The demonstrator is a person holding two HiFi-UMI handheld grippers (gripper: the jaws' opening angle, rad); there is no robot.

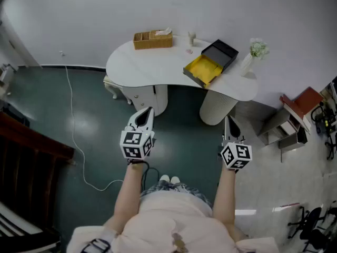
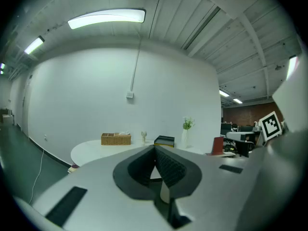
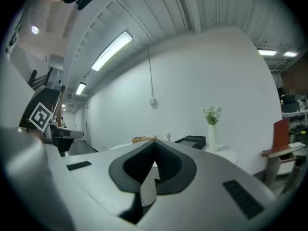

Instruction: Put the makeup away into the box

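Note:
A black box (image 1: 220, 54) with its yellow-lined lid (image 1: 201, 69) folded open lies on the white curved table (image 1: 142, 67). A small pale makeup item (image 1: 191, 38) stands near the table's back edge, and a tiny pink item (image 1: 189, 50) lies in front of it. Both grippers hang over the floor, well short of the table. My left gripper (image 1: 147, 112) is shut and empty, its pads meeting (image 2: 155, 148). My right gripper (image 1: 228, 120) is also shut with nothing held (image 3: 155, 143). The box (image 2: 164, 140) (image 3: 191, 140) shows far ahead in both gripper views.
A wicker basket (image 1: 152, 39) sits at the table's back left, and a vase with flowers (image 1: 251, 54) at the right. A red-topped stand (image 1: 303, 103) and shelves are to the right. A cable (image 1: 71, 120) trails on the dark floor, with dark furniture (image 1: 26, 157) at the left.

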